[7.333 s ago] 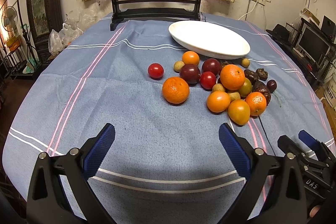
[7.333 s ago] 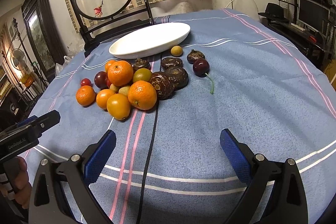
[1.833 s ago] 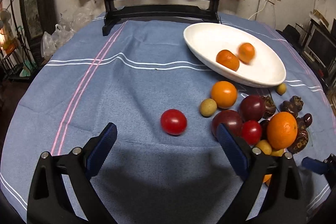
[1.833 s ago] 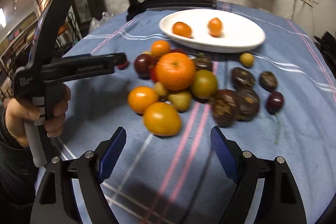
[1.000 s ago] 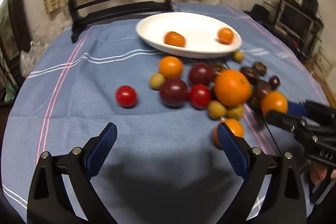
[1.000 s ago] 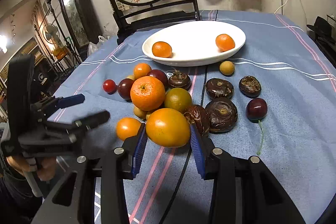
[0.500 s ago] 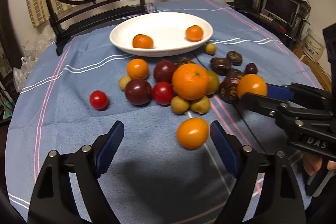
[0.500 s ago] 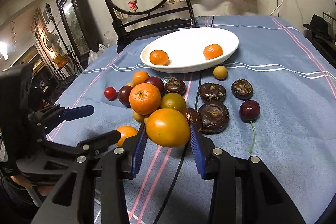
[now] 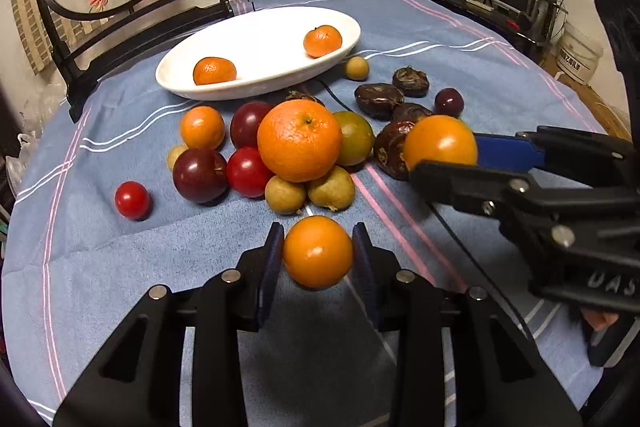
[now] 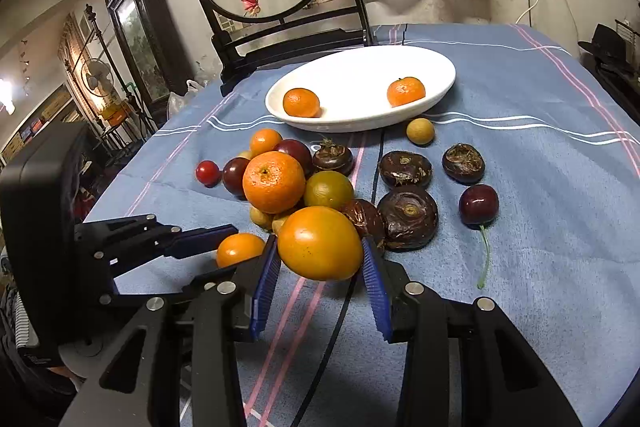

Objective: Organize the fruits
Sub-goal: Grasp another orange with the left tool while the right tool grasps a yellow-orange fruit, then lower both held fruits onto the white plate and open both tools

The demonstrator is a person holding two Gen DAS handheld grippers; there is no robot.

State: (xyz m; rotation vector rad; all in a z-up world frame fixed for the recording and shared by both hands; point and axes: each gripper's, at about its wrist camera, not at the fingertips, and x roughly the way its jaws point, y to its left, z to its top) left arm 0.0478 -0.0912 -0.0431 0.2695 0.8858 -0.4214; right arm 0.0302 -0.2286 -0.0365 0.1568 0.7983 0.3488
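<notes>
In the left wrist view, the left gripper [image 9: 318, 253] was closed on a small orange fruit [image 9: 318, 251], its blue pads pressed against both sides. The fruit sat nearer the camera than the white oval plate [image 9: 280, 27], apart from the heap on the near side of that plate. Whether it was lifted off the blue striped tablecloth [image 9: 100, 259] or resting on it was hard to tell, though the shadow beneath suggested a slight lift. Two mandarins [image 9: 214, 71] already lay on the plate, so orange fruits were apparently being gathered there, and that was probably why this one was held. The large orange [image 9: 299, 140] sat in the middle of the heap just before the plate, with red and dark plums beside it on the left. To the right of the heap, the right gripper [image 9: 442, 163] clamped a yellow-orange fruit [image 9: 440, 141].

In the right wrist view, the right gripper [image 10: 320, 259] held that yellow-orange fruit [image 10: 320, 243] narrowly between its ribbed pads, apparently clear of the cloth, on the near side of the plate [image 10: 440, 67] and in front of the heap. The left gripper [image 10: 224, 247] came in from the left, closed around its small orange fruit [image 10: 239, 249]. Dark brown water chestnuts [image 10: 408, 217] and a cherry [image 10: 478, 205] lay untouched, nearer than the plate's right end.
</notes>
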